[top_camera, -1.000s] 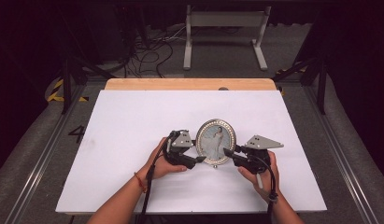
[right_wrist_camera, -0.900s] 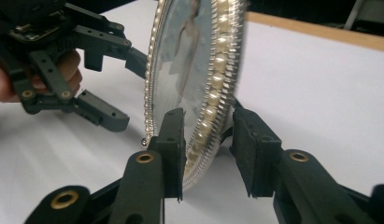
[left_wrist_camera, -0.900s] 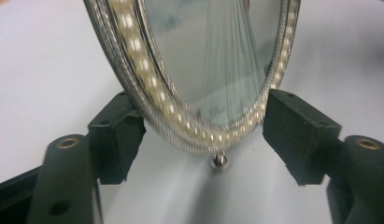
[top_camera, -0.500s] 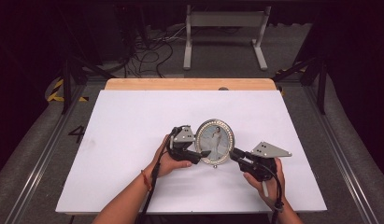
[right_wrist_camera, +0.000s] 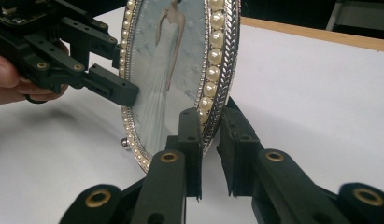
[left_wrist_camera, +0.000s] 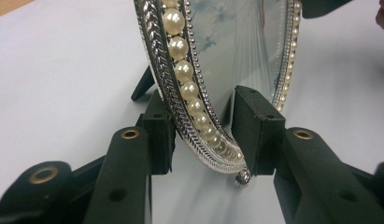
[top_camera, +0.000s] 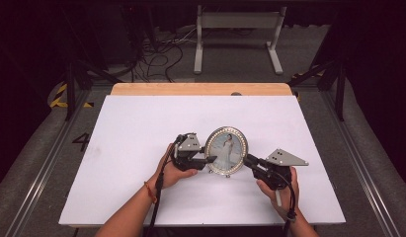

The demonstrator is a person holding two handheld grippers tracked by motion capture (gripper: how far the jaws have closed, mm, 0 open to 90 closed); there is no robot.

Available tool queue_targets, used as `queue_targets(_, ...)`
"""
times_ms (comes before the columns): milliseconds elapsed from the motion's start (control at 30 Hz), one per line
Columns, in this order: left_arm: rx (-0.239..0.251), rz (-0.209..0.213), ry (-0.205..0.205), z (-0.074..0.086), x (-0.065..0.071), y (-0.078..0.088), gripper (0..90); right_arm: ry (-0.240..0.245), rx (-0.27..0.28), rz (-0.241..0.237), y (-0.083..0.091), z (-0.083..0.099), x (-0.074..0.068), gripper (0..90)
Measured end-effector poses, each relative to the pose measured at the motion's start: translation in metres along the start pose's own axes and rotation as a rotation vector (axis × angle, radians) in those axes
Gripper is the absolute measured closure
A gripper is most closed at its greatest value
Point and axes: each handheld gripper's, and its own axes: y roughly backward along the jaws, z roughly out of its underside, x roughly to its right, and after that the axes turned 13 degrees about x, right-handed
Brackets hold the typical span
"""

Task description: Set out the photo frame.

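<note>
Both grippers have just been closing on the oval picture frame point(top_camera: 225, 151) that stands upright near the middle of the white table point(top_camera: 141, 123) — a second ago the right gripper sat further right and lower, now it has come in to the frame's right edge. The left gripper point(left_wrist_camera: 206, 135) has its jaws narrowed about the pearl rim on the frame's left edge; a slim gap is visible on either side, so it is not yet a firm clamp. The right gripper point(right_wrist_camera: 209, 140) is nearly shut — pads pinching the rim front and back. A two-sided hold looks almost set, likely for a lift or a reposition.
</note>
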Motion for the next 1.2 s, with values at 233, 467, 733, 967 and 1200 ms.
queue_targets(233, -0.024, -0.016, -0.017, 0.004, 0.005, 0.007, 61.4, 0.009, 0.006, 0.001, -0.005, -0.001, -0.003, 79.6)
queue_targets(467, -0.043, -0.02, -0.057, 0.003, 0.011, 0.012, 58.5, 0.005, 0.004, 0.001, -0.008, 0.0, -0.003, 79.4)
queue_targets(733, 0.016, -0.048, -0.062, -0.003, 0.012, 0.018, 51.0, 0.013, 0.001, -0.003, -0.008, -0.001, -0.004, 76.4)
queue_targets(967, 0.035, -0.06, -0.053, -0.004, 0.01, 0.017, 56.6, -0.005, 0.003, -0.006, -0.01, -0.001, -0.002, 74.4)
queue_targets(1200, 0.034, -0.056, -0.038, -0.003, 0.007, 0.019, 64.9, 0.004, -0.004, -0.007, -0.014, 0.0, -0.006, 75.3)
